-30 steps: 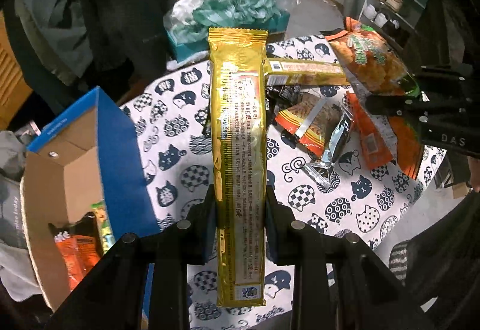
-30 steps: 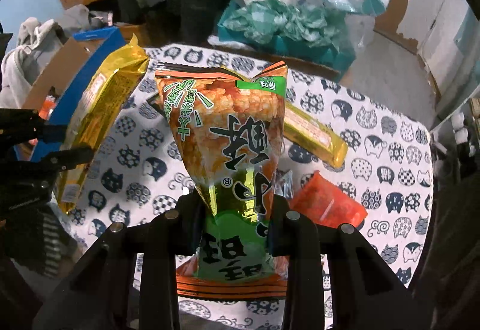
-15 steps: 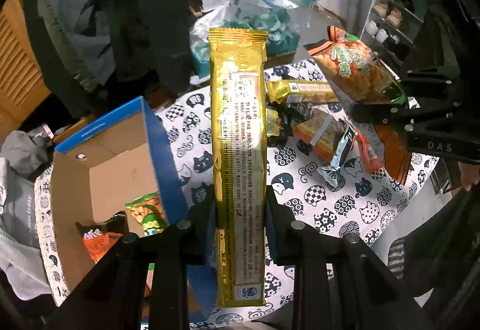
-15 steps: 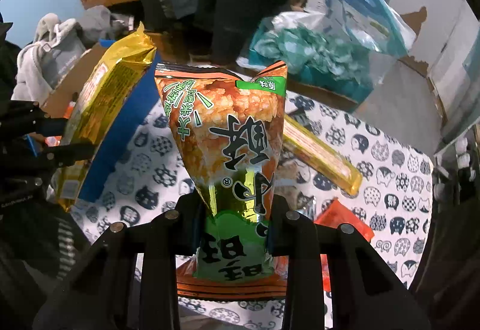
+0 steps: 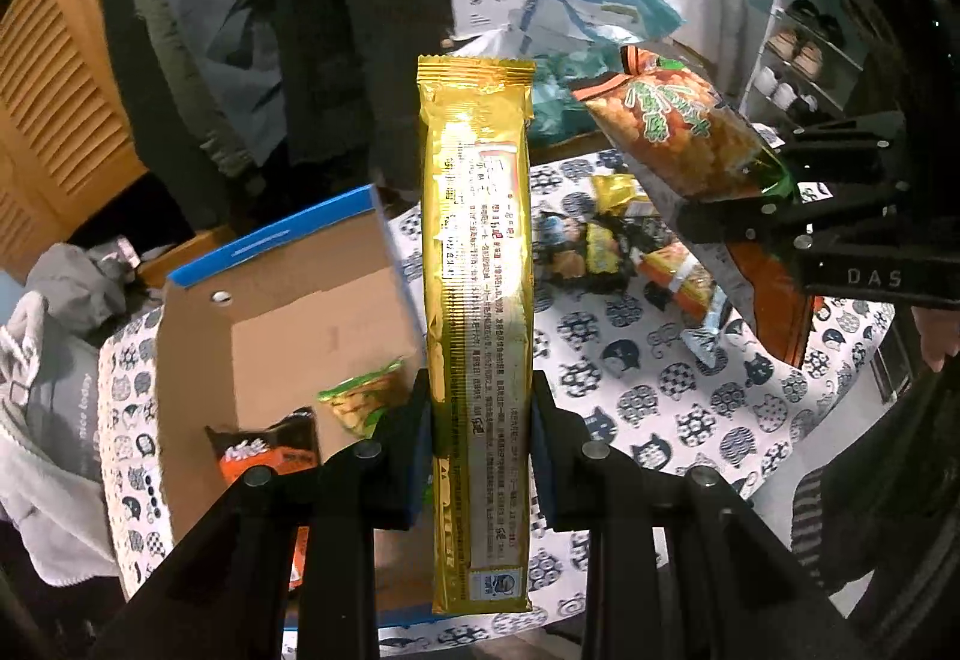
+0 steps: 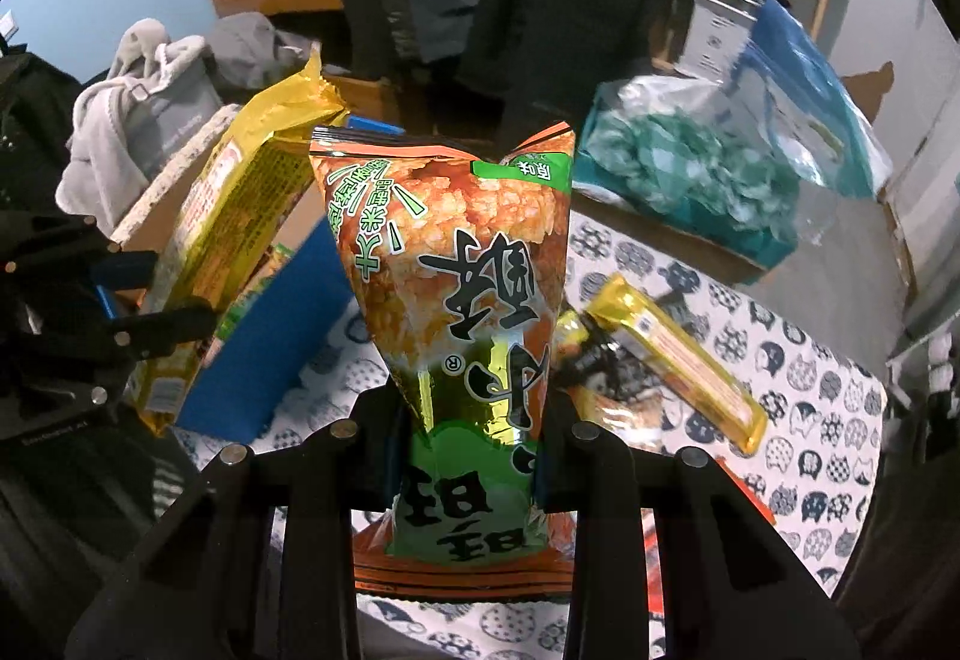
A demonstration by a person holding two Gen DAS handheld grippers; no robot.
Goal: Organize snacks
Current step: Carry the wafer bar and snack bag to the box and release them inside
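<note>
My left wrist camera looks forward along its claw, down over the desk from above its near-left edge, with the cardboard box close below. My right wrist camera looks along its own claw from the opposite side, facing the same box. Both views share the desk, the box, and each other's claw.

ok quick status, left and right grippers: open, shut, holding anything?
Left gripper: shut on the long gold snack pack.
Right gripper: shut on the orange and green rice cracker bag.
</note>
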